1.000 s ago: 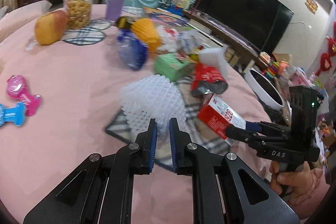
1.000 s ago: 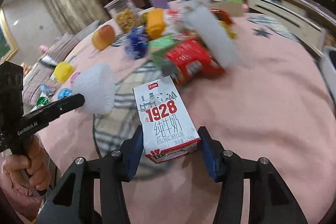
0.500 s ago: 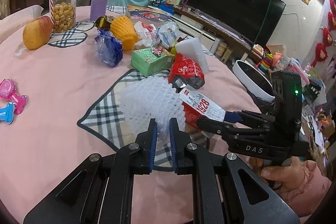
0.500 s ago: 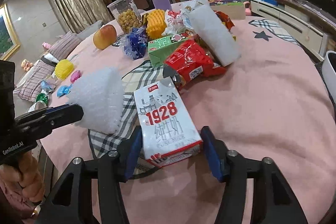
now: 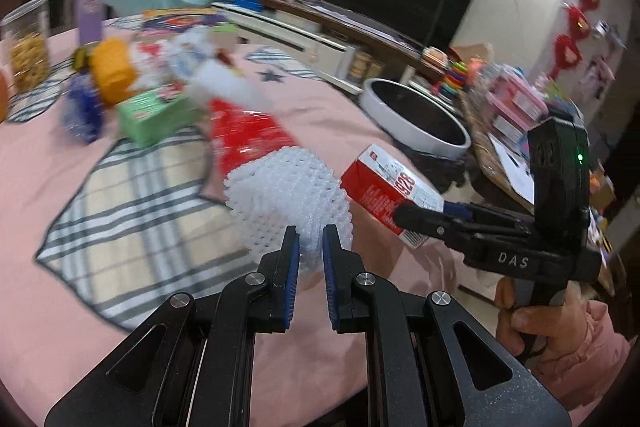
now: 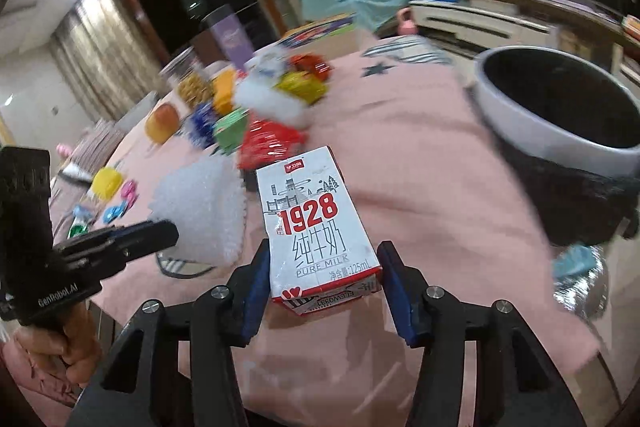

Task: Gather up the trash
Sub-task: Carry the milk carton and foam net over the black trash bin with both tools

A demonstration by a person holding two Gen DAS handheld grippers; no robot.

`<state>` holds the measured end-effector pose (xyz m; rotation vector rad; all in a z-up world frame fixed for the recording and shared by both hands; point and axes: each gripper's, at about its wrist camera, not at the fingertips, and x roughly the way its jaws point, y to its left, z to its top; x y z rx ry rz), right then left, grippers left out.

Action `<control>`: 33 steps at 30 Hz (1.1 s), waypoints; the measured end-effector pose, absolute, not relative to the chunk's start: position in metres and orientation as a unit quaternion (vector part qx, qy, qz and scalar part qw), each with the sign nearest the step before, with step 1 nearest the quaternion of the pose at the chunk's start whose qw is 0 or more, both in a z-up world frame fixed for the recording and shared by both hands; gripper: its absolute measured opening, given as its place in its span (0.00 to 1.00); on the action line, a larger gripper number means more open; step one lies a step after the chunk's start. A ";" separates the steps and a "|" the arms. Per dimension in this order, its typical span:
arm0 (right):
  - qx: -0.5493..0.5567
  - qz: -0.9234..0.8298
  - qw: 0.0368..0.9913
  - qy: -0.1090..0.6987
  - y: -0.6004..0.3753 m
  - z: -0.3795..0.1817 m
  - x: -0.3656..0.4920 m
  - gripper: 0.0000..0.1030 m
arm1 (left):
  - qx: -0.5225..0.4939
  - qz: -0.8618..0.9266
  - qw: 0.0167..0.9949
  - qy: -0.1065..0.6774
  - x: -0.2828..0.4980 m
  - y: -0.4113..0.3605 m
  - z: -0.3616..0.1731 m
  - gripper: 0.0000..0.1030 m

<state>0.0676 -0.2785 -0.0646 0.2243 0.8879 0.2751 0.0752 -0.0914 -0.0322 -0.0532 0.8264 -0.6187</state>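
The left hand-held gripper (image 5: 310, 241) is clamped on a white foam net (image 5: 286, 201), above the pink surface (image 5: 60, 307). Just right of the net, the right hand-held gripper (image 6: 322, 263) grips a milk carton (image 6: 314, 227). Beyond the net lies a red snack bag (image 5: 248, 139); farther right sits a white-rimmed bin (image 6: 560, 111).

foam net (image 5: 286, 195): white, bumpy mesh
milk carton (image 6: 316, 223): white, red "1928"
tablecloth (image 6: 420, 163): pink
placemat (image 5: 132, 203), left of foam net: grey-white plaid
bin (image 6: 556, 107): white, black inside
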 end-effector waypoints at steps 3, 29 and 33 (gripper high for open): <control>0.117 0.109 0.894 0.419 -0.298 -0.059 0.064 0.51 | -0.012 -0.314 0.865 0.391 0.076 -0.113 -0.028 0.11; 0.154 -0.002 0.911 0.383 -0.423 -0.026 0.086 0.51 | 0.038 -0.386 0.838 0.383 0.132 -0.247 -0.005 0.11; 0.152 -0.010 0.910 0.386 -0.435 -0.027 0.097 0.51 | 0.046 -0.389 0.837 0.382 0.143 -0.263 -0.002 0.11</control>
